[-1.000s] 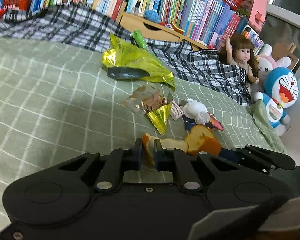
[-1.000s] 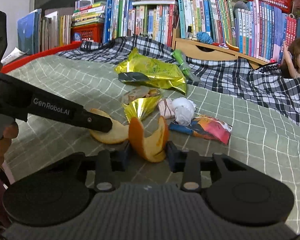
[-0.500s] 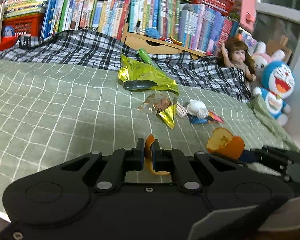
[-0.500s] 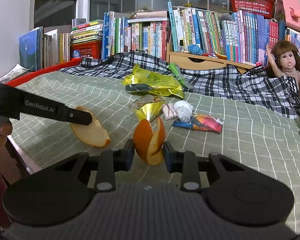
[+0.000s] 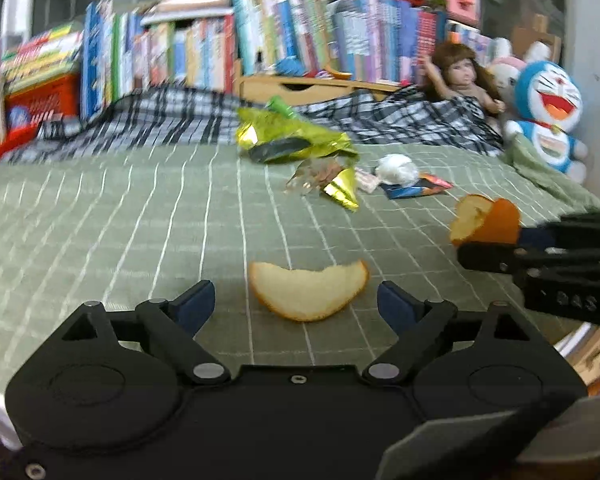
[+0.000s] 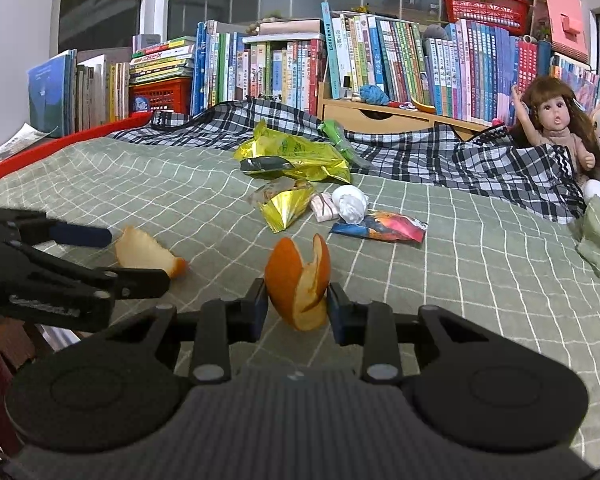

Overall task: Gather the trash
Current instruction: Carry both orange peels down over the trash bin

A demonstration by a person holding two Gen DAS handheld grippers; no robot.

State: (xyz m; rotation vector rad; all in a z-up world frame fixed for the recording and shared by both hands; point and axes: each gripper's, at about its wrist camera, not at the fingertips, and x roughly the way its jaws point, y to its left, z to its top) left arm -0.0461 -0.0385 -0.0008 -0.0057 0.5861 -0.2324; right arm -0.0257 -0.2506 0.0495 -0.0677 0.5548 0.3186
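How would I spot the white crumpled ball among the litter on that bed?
Start at the green checked bedspread and find the big yellow foil bag. Just in front lies the white crumpled ball, beside a colourful wrapper. It alone is round and plain white.

Left gripper, jaws just opened wide, frames a loose orange peel between them.

Green bed cover with white grid lines; black-and-white checked blanket; orange peel; gold wrapper.
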